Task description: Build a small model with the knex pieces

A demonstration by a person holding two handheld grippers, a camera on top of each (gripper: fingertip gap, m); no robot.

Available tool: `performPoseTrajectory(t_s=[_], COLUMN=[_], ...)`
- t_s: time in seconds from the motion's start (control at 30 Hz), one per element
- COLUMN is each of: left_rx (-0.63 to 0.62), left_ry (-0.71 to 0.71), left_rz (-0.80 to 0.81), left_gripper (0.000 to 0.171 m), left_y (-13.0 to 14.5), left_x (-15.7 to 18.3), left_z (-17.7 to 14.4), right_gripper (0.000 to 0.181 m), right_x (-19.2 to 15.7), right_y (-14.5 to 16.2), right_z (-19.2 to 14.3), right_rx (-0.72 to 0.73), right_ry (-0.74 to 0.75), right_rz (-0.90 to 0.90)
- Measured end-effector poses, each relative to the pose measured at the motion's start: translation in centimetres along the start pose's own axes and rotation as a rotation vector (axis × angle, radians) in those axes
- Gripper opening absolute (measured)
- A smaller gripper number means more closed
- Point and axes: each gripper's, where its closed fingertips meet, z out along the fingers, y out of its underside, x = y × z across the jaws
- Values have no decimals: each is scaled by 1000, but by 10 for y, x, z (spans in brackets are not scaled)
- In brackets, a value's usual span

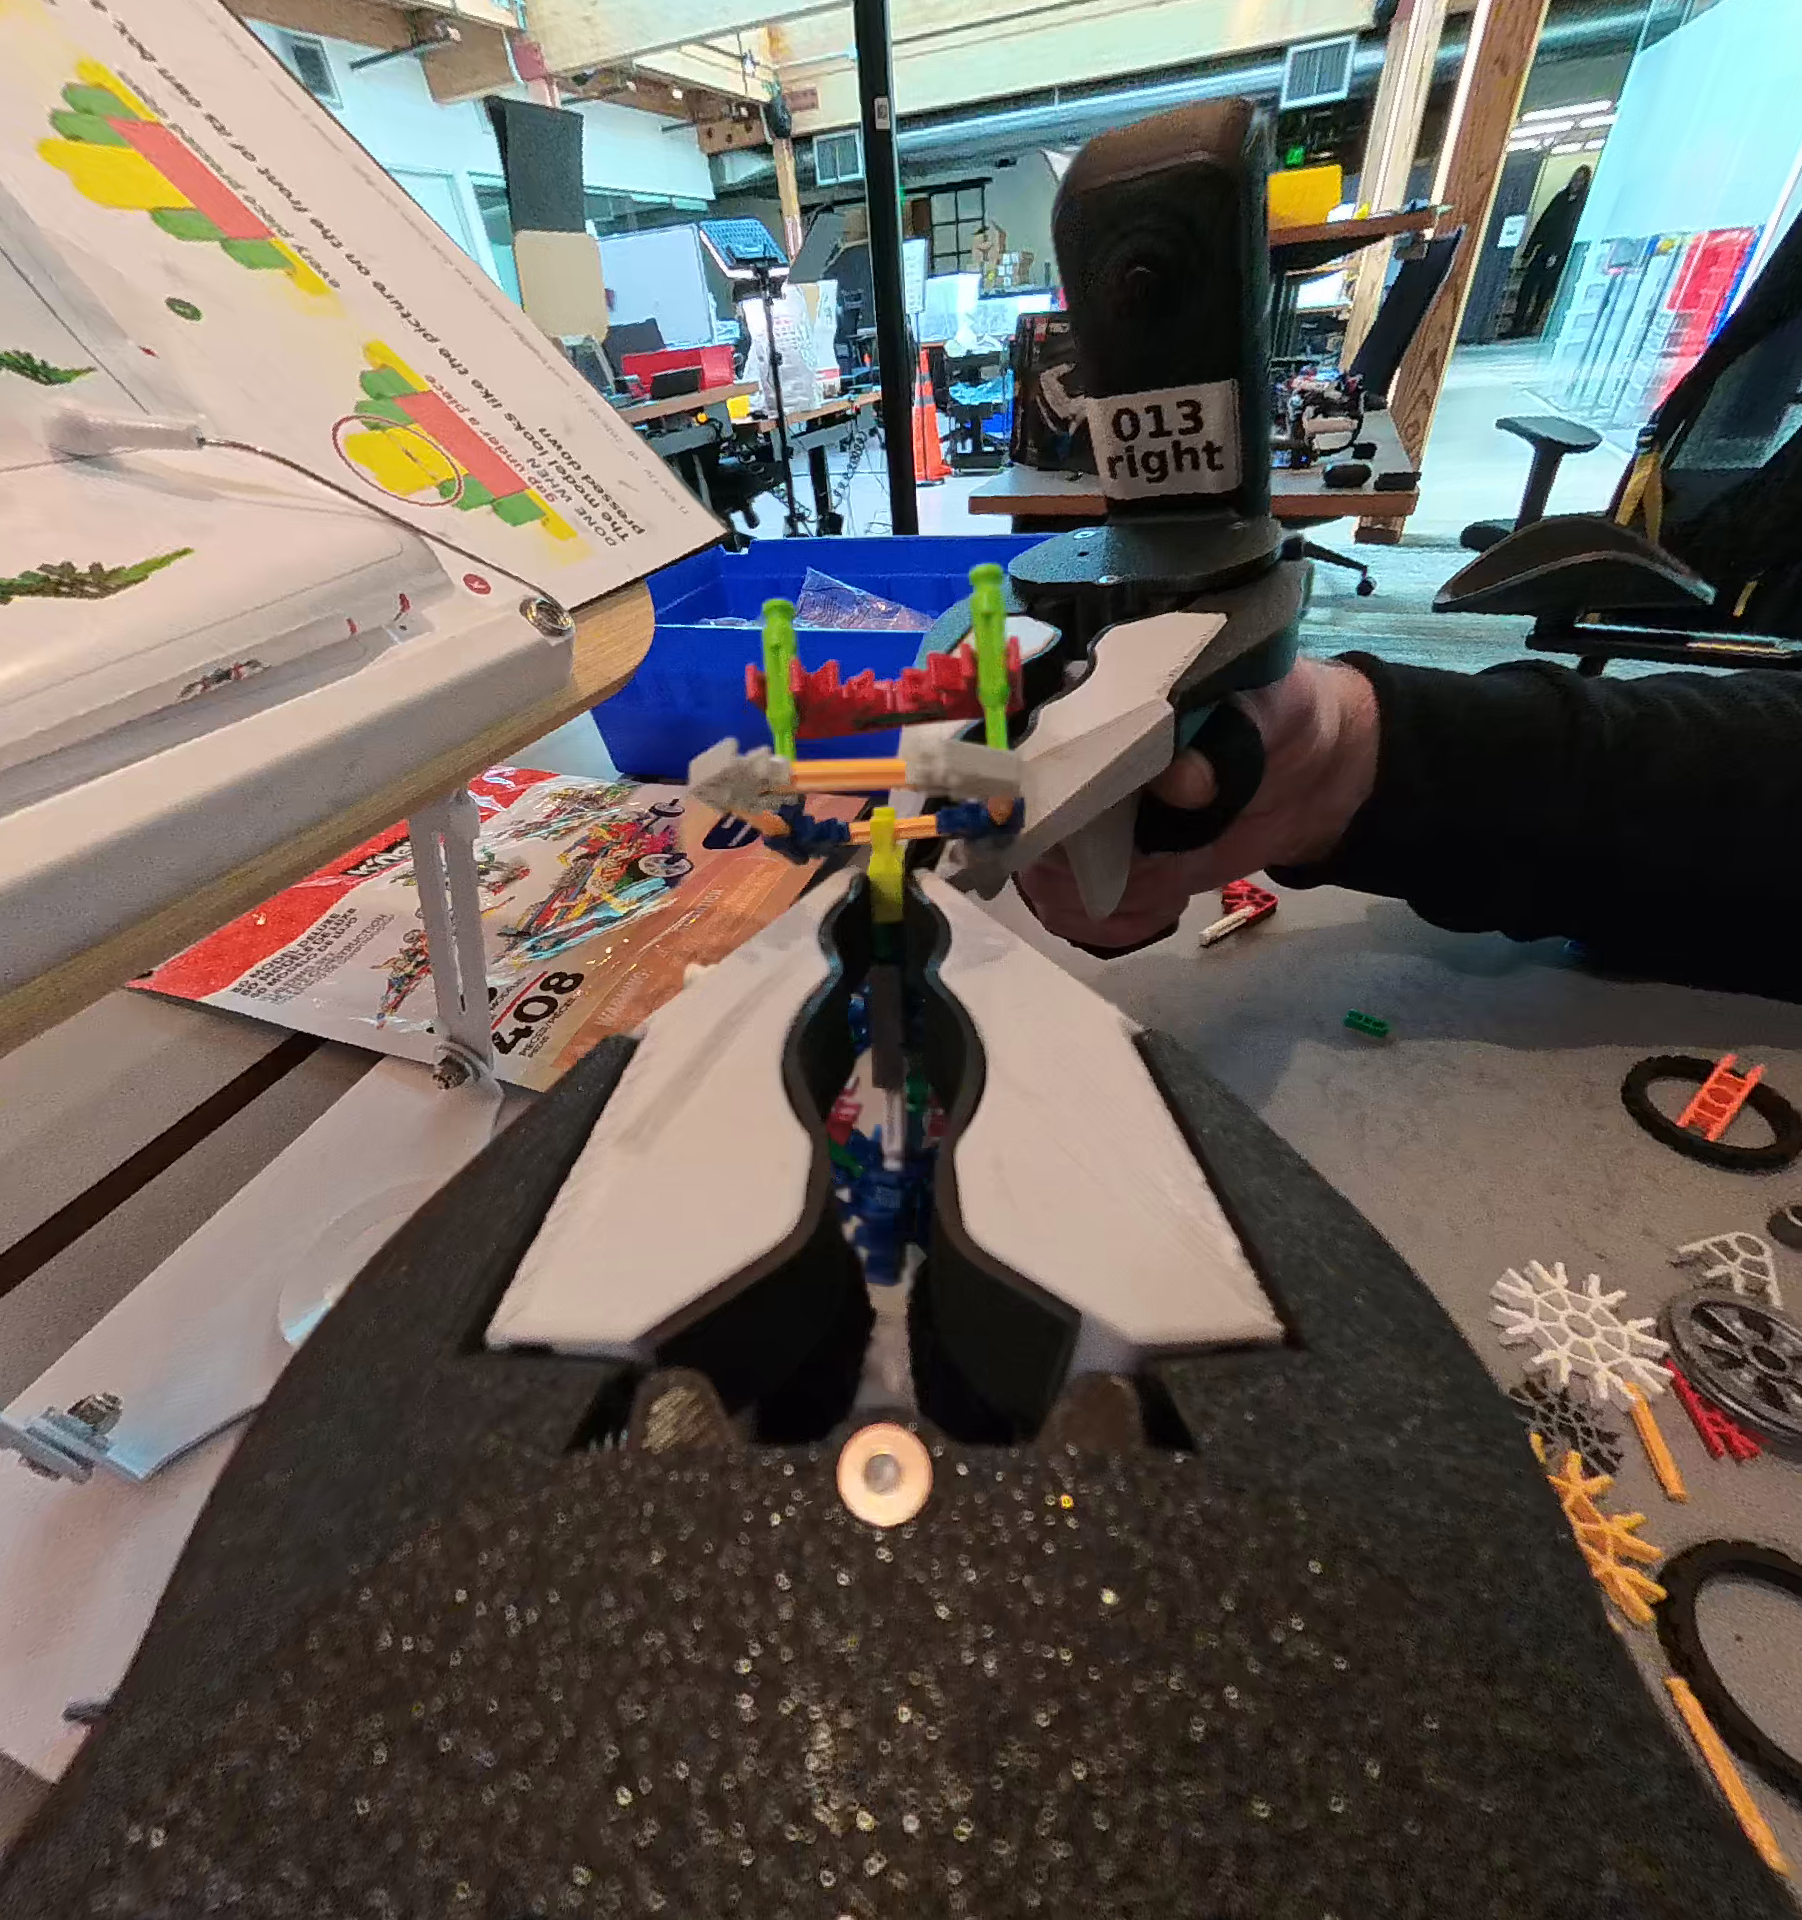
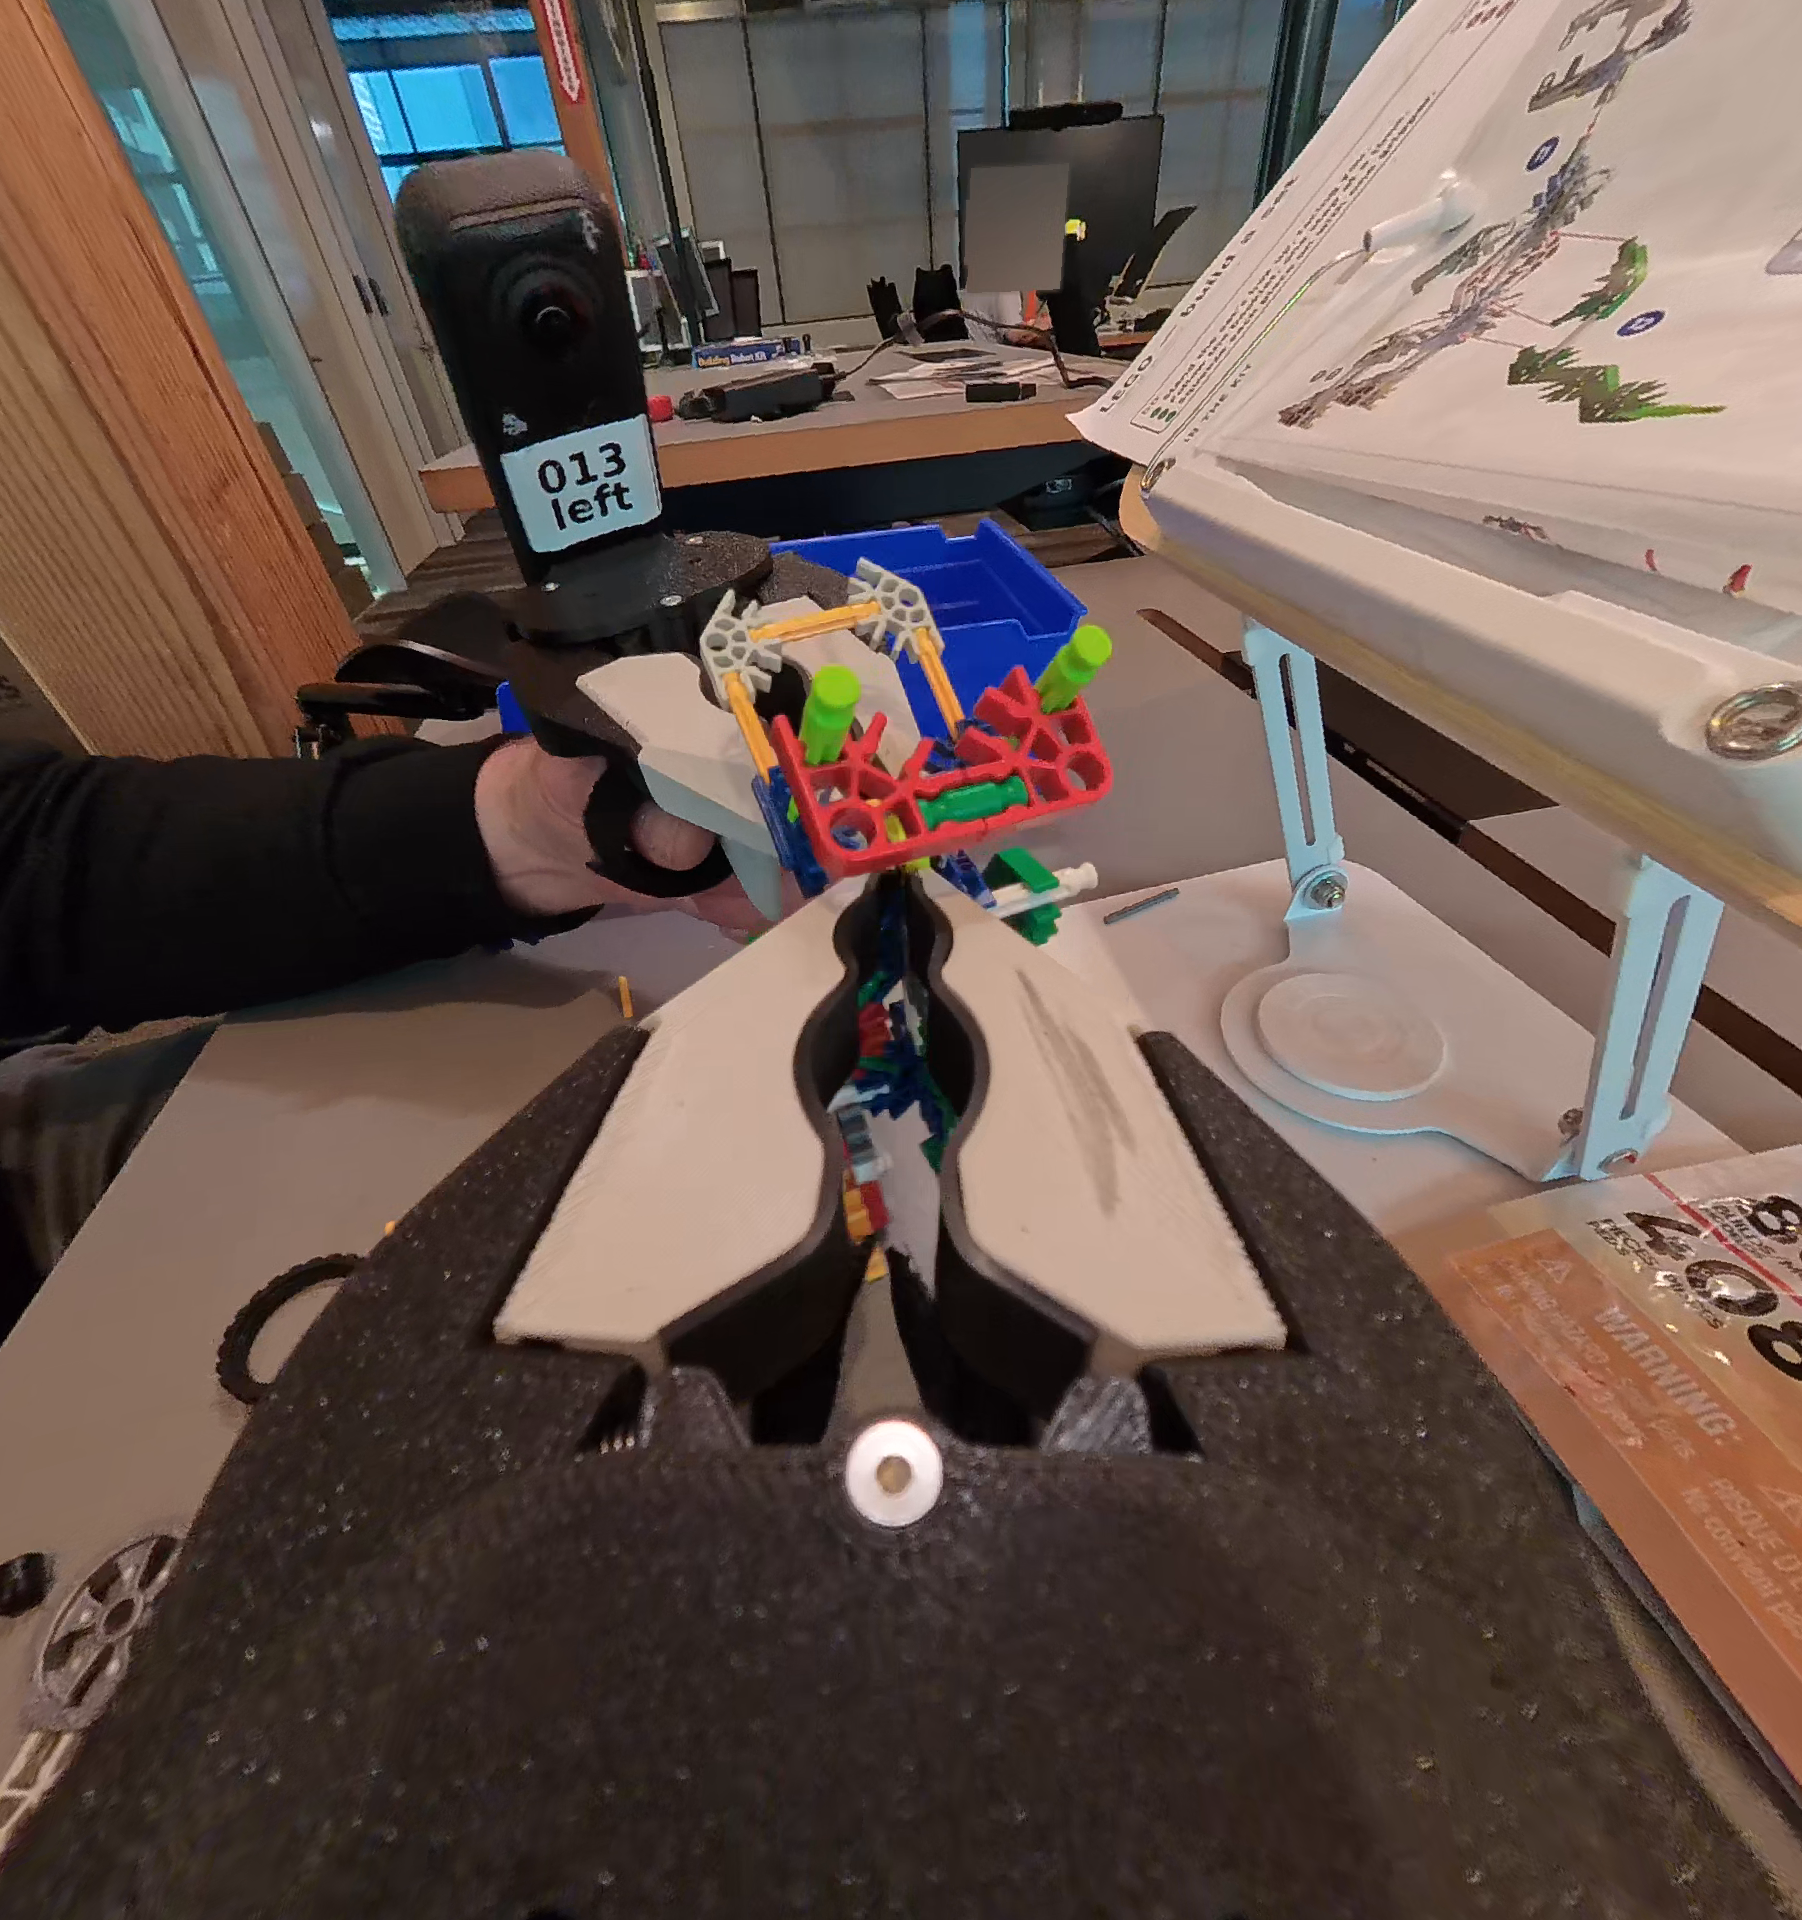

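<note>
The construction-toy model (image 1: 876, 758), a small frame of red, grey, blue, orange and green rods and connectors, hangs above the grey desk (image 1: 1396, 1091), gripped from both sides. The left gripper (image 1: 884, 894) has its fingers drawn narrow on the model's lime-green rod, and the right gripper (image 2: 902, 883) pinches the model's lower edge just as narrowly. Toward the desk's right edge lie loose pieces: a white snowflake connector (image 1: 1572, 1330), a grey wheel (image 1: 1764, 1361) and black tyres (image 1: 1712, 1112).
</note>
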Motion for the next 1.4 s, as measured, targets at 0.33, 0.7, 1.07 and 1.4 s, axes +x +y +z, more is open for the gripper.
performPoseTrajectory(t_s=[0.33,0.7,1.07,1.4], left_rx=[-7,8,136,62], left_ry=[-23,-22,-77,-70], left_rz=[27,25,52,83], left_gripper=[1,23,67,45], left_y=[4,0,-42,-28], left_x=[-5,-8,-14,-9], left_z=[1,-9,-36,-22], right_gripper=[0,5,12,14], right_x=[5,5,7,7], right_y=[4,4,7,0], right_z=[2,-4,-8,-12], right_rx=[-50,-82,-112,-110], right_ry=[44,61,59,83], right_rz=[-9,-30,-22,-58])
